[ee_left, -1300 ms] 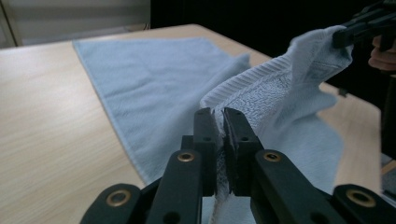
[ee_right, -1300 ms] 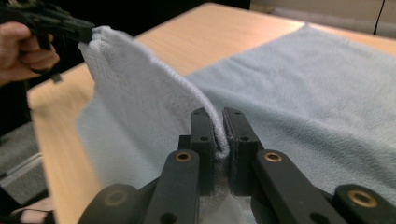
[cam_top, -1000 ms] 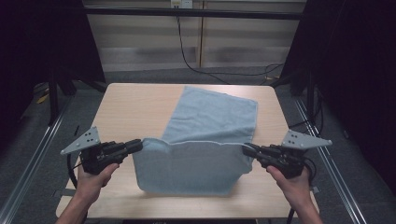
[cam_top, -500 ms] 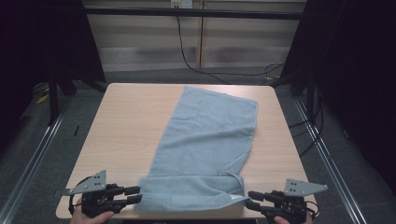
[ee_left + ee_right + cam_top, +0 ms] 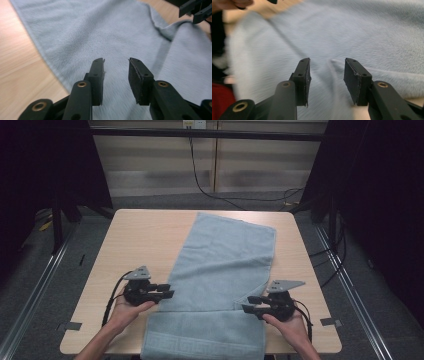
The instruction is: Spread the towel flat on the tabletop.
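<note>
Beside the towel's (image 5: pixel 220 270) left edge, the left gripper (image 5: pixel 161 293) hovers with jaws spread, holding nothing. Between both grippers the towel lies diagonally, its near end overhanging the table (image 5: pixel 130 235). Opposite, the right gripper (image 5: pixel 252 309) is likewise spread and empty. A careless tug could slide the towel off. Bare wood flanks both grippers.
</note>
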`<state>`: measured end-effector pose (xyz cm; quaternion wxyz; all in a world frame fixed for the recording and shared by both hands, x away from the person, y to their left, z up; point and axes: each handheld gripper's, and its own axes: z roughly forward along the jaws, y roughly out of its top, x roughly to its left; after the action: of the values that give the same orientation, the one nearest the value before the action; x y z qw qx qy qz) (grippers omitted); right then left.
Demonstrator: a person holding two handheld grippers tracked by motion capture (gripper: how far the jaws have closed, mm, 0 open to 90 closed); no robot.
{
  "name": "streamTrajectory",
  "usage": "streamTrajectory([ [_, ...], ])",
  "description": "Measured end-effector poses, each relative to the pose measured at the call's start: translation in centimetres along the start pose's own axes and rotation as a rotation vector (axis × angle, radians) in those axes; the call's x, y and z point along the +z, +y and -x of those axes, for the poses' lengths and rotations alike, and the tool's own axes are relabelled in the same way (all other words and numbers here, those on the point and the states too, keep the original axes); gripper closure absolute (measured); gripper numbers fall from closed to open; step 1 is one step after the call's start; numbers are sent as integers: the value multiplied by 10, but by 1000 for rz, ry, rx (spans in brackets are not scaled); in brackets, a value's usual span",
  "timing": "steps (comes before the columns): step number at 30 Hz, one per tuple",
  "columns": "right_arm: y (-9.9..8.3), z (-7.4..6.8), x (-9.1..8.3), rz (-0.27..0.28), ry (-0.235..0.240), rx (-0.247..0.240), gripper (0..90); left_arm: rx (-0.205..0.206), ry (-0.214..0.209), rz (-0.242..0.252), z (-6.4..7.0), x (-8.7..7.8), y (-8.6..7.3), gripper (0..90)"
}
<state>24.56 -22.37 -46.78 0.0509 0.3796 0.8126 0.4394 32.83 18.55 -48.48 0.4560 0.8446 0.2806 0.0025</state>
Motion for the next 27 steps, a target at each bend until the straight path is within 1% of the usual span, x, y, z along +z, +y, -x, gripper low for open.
streamTrajectory([
  [1, 2, 4, 7, -14, -6, 1, 580, 19, 24, -21, -1, 8, 0, 654],
  [2, 3, 7, 12, -21, -3, 11, 607, 23, 25, -48, -3, 14, 0, 654],
  [3, 3, 7, 12, -21, -3, 11, 607, 23, 25, -48, -3, 14, 0, 654],
  [4, 3, 10, 16, -38, -1, 18, 643, 29, 43, -66, -3, 19, -1, 654],
  [5, 0, 9, 20, -72, -14, 12, 805, 46, 69, -70, -3, 22, -8, 659],
  [6, -1, 8, 17, -65, -16, 8, 873, 46, 69, -70, -3, 22, -8, 659],
  [7, -2, 5, 10, -43, -10, 6, 892, 24, 65, -59, -2, 19, -11, 661],
  [8, -2, 5, 10, -43, -10, 6, 892, 16, 66, -60, -3, 16, -13, 661],
  [9, -3, 3, 5, -31, -19, 5, 895, 6, 60, -55, -2, 13, -17, 660],
  [10, -7, -2, -12, 10, -51, 19, 898, -1, 71, -38, 1, 6, -25, 670],
  [12, -16, -6, -28, 47, -79, 38, 898, -6, 78, -53, 6, -1, -29, 677],
  [13, -21, -7, -35, 63, -81, 54, 898, 4, 82, -57, 10, -5, -32, 677],
  [14, -27, -9, -41, 70, -87, 60, 898, 11, 86, -59, 13, -9, -36, 677],
  [15, -32, -12, -46, 71, -110, 68, 898, 11, 86, -59, 13, -9, -36, 677],
  [16, -32, -12, -46, 71, -110, 68, 898, 7, 91, -63, 17, -12, -39, 677],
  [17, -37, -14, -50, 71, -124, 74, 898, 0, 85, -69, 21, -17, -43, 677],
  [18, -47, -16, -57, 84, -131, 97, 895, 0, 82, -74, 23, -19, -44, 677],
  [19, -50, -17, -59, 76, -140, 95, 890, 1, 77, -75, 30, -25, -51, 676],
  [20, -50, -17, -59, 76, -140, 95, 890, 1, 77, -75, 30, -25, -51, 676],
  [21, -57, -20, -60, 66, -127, 116, 883, 1, 61, -83, 36, -30, -56, 673],
  [22, -57, -20, -60, 66, -127, 116, 883, 1, 61, -83, 36, -30, -56, 667],
  [23, -63, -26, -59, 40, -129, 112, 863, -18, 45, -79, 40, -34, -60, 646],
  [24, -65, -29, -59, 31, -124, 109, 855, -27, 37, -77, 41, -36, -61, 630],
  [26, -69, -34, -59, 14, -114, 116, 800, -12, 28, -65, 42, -38, -59, 585],
  [27, -69, -35, -60, 13, -115, 108, 765, -14, 28, -50, 40, -39, -55, 574],
])
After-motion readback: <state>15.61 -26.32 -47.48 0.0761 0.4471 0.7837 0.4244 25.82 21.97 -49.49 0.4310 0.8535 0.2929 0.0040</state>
